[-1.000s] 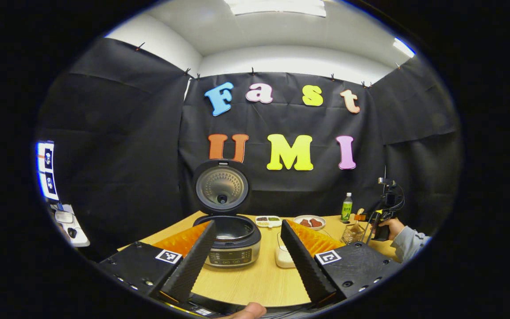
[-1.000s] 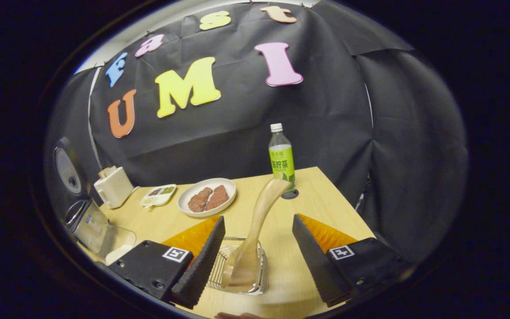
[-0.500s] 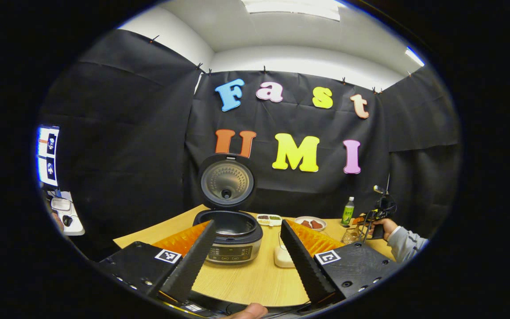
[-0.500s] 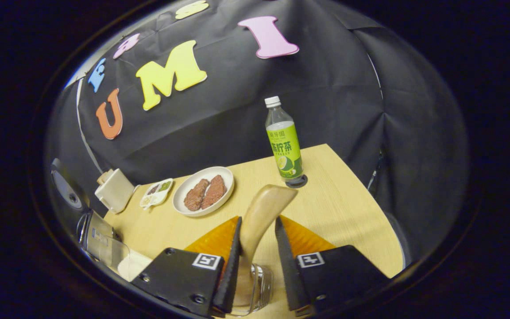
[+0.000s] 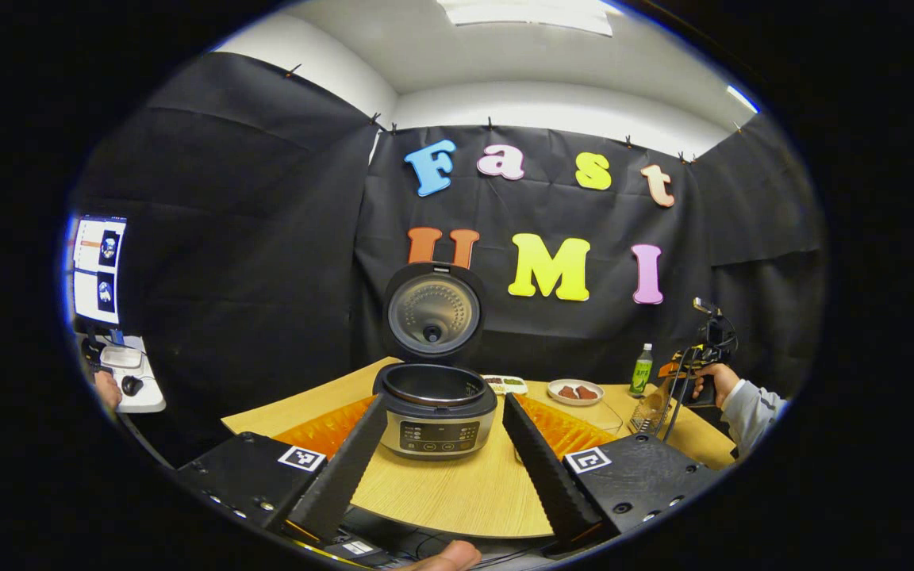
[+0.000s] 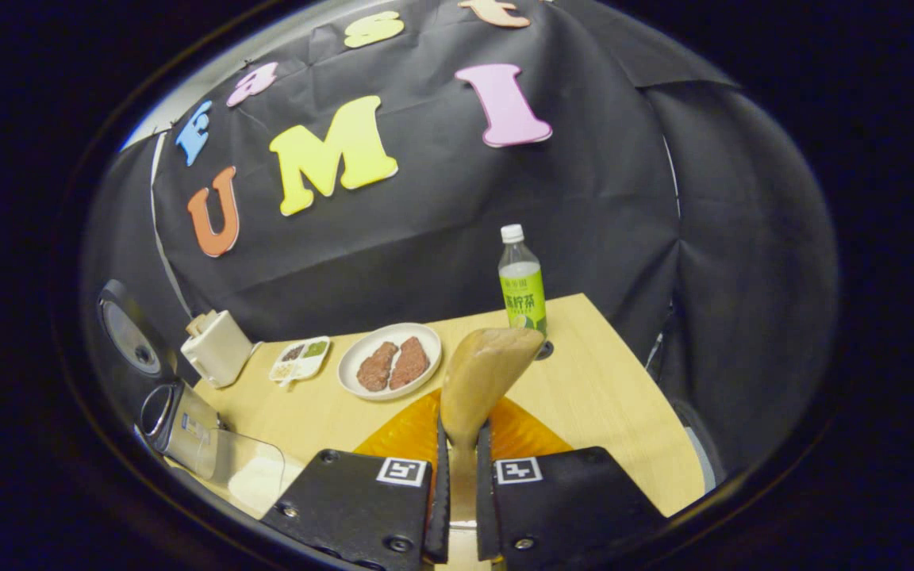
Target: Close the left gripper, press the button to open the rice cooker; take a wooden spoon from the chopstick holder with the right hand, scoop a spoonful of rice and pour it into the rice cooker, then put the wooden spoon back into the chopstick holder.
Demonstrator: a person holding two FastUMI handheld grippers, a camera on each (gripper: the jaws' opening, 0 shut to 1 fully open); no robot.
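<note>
The rice cooker stood on the table with its lid up, beyond the left gripper, whose jaws gaped apart. The right gripper had clamped both fingers on the pale wooden spoon, its broad rounded bowl rising above them.

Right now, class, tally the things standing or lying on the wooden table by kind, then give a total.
Rice cooker: 1
Bottle: 1
Plate of meat: 1
Divided dish: 1
Cream container: 1
Clear rice container: 1
Wire chopstick holder: 1
Total: 7
</note>
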